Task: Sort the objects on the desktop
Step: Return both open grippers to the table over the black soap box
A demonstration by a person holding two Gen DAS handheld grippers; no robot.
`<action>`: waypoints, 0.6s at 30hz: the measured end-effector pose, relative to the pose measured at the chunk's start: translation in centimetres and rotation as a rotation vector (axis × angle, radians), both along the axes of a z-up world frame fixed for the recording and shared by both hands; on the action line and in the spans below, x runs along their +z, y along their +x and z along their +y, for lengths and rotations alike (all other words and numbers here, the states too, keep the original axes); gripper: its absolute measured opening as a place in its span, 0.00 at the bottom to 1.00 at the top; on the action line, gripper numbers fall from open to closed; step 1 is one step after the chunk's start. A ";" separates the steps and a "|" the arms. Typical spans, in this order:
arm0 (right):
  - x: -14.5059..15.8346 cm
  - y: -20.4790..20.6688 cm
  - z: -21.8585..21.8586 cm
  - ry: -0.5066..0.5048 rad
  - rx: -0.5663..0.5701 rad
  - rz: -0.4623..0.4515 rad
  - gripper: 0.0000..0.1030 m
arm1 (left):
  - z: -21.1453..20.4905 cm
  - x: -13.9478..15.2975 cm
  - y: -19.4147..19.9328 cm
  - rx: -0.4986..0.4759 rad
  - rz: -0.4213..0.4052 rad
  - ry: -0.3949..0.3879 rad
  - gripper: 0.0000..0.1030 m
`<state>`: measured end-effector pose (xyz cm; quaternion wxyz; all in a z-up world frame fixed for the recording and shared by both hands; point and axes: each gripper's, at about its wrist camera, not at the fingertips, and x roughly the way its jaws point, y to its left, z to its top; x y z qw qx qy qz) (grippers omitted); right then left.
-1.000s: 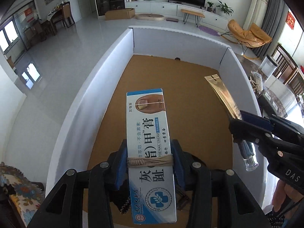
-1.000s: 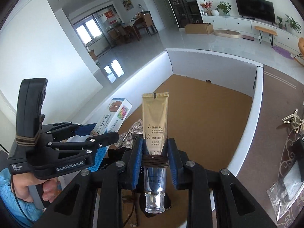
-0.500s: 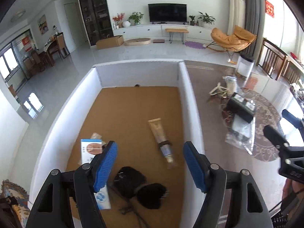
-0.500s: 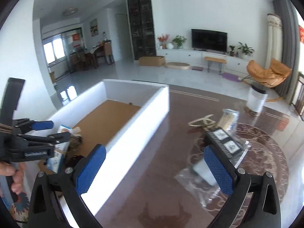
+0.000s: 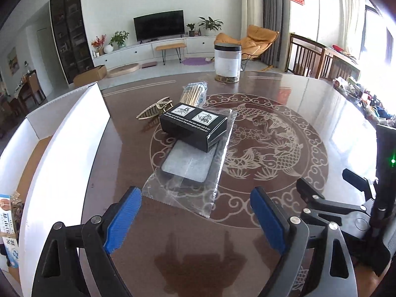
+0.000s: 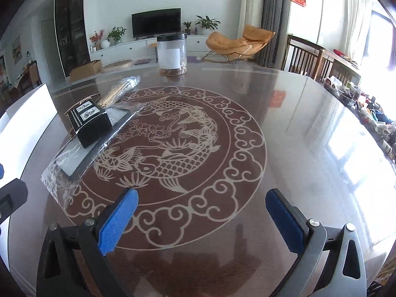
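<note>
Your left gripper (image 5: 195, 212) is wide open and holds nothing. It hangs over the dark shiny table (image 5: 284, 113). Your right gripper (image 6: 201, 216) is wide open too, with nothing between its blue pads (image 6: 118, 221). From the left camera, your right gripper's black body shows at 4 o'clock.

In the left view, just past the blue pads at 12 o'clock, a clear plastic bag (image 5: 190, 170) lies flat on the table with a flat grey thing with a dark rim (image 5: 188, 163) inside it. A black box (image 5: 193, 127) with white pictures and words on top rests on the far end of that bag. Past the box, at 11 o'clock, lies a gold hair clip (image 5: 154, 110), and just beside it at 12 o'clock a clear pack of thin sticks (image 5: 193, 94). Farthest on the table, at 1 o'clock, stands a clear jar with a black lid (image 5: 227, 63).

At 9 o'clock is the white bin (image 5: 61, 148) with a brown floor. A blue and white cream box (image 5: 8, 232) lies inside it, near the edge of the left view at 8 o'clock.

In the right view, the bag, black box, and sticks sit at 10 o'clock, and the jar at 12 o'clock. A fish picture (image 6: 173, 148) fills the middle of the table.
</note>
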<state>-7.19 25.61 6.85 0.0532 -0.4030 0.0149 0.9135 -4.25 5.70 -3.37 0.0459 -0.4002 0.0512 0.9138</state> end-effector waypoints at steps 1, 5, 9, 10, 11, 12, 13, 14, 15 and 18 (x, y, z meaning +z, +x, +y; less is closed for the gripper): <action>-0.4 0.1 -0.3 -0.008 0.009 -0.006 1.00 | -0.5 -0.6 -0.3 0.015 -0.006 -0.005 0.87; -1.6 -0.3 -2.2 0.010 0.043 -0.037 1.00 | -1.9 -2.7 -1.8 0.052 -0.027 0.000 0.87; -1.6 -0.2 -2.6 -0.007 0.046 -0.017 1.00 | -2.8 -4.2 -2.2 0.078 -0.054 0.029 0.87; -1.7 -0.2 -2.6 -0.009 0.046 -0.022 1.00 | -3.0 -4.6 -2.3 0.079 -0.059 0.034 0.87; -1.7 -0.3 -2.6 -0.008 0.044 -0.030 1.00 | -3.1 -4.9 -2.4 0.080 -0.063 0.035 0.87; -1.9 -0.4 -2.6 -0.008 0.042 -0.037 1.00 | -3.2 -5.2 -2.5 0.083 -0.067 0.033 0.87; -1.9 -0.4 -2.6 -0.009 0.040 -0.041 1.00 | -3.3 -5.5 -2.6 0.083 -0.071 0.034 0.87; -1.9 -0.4 -2.5 -0.009 0.038 -0.042 1.00 | -3.4 -5.8 -2.6 0.085 -0.075 0.035 0.87; -1.9 -0.4 -2.5 -0.011 0.037 -0.043 1.00 | -3.5 -6.0 -2.6 0.089 -0.079 0.037 0.87; -2.0 -0.6 -2.5 -0.010 0.036 -0.055 1.00 | -3.7 -6.5 -2.6 0.094 -0.088 0.059 0.87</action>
